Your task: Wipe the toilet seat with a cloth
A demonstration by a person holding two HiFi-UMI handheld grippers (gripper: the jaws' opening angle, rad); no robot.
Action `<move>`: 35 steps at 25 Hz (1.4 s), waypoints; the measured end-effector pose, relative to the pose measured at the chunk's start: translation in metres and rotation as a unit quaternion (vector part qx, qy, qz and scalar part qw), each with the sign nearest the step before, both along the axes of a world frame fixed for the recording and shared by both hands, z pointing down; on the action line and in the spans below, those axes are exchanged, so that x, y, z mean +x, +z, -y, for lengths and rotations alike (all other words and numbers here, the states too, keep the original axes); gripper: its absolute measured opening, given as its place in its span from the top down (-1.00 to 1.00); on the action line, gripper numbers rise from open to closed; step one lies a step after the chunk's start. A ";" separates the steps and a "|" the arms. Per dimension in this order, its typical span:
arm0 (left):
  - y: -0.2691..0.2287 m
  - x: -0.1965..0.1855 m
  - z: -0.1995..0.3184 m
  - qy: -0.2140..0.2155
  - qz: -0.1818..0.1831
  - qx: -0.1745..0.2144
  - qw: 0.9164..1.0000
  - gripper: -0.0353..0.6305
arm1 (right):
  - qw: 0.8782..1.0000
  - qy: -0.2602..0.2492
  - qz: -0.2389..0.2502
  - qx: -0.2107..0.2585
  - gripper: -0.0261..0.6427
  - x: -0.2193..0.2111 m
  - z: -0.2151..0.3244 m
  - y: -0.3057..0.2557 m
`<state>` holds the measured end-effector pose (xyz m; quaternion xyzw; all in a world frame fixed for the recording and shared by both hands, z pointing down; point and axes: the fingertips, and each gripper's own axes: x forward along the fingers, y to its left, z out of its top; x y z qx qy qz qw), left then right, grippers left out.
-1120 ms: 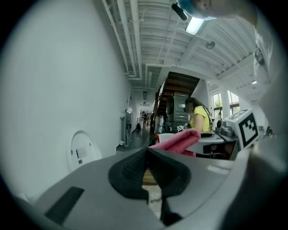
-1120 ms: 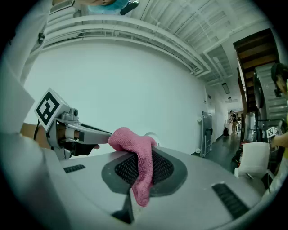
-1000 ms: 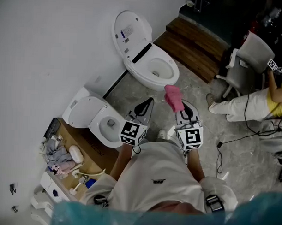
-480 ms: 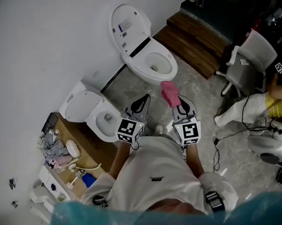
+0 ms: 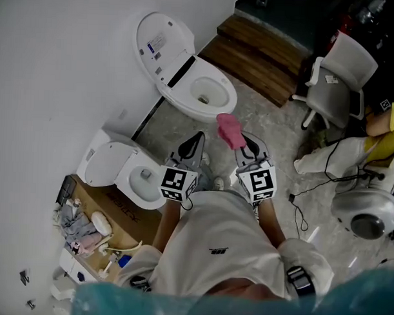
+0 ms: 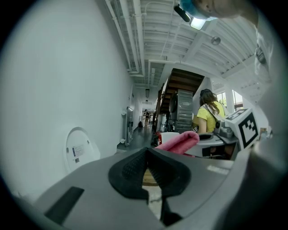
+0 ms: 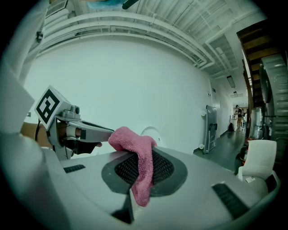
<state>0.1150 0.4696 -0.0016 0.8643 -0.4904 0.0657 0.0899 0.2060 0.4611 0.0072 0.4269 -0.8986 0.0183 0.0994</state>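
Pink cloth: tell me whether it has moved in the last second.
No, not noticeably. The pink cloth, clamped in the right gripper, hangs just off the front rim of the far toilet as before; the whole view slid left together.

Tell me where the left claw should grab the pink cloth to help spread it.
I'd take the bunched free end of the pink cloth that stands out beyond the right claw, coming from its left. The right claw is shut on the lower part, and the bunch leans toward the left claw, which is shut and empty.
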 end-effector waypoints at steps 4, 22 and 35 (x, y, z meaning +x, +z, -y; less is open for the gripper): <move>0.002 0.001 0.027 0.013 -0.001 -0.001 1.000 0.86 | 1.000 0.012 -0.009 -0.006 0.87 0.002 0.023 0.004; 0.006 -0.074 0.144 0.018 -0.007 -0.003 1.000 0.86 | 0.999 0.030 -0.030 -0.019 0.87 -0.066 0.136 0.005; 0.019 -0.115 0.196 0.006 -0.014 -0.014 1.000 0.86 | 0.999 0.027 -0.029 -0.025 0.86 -0.104 0.192 0.014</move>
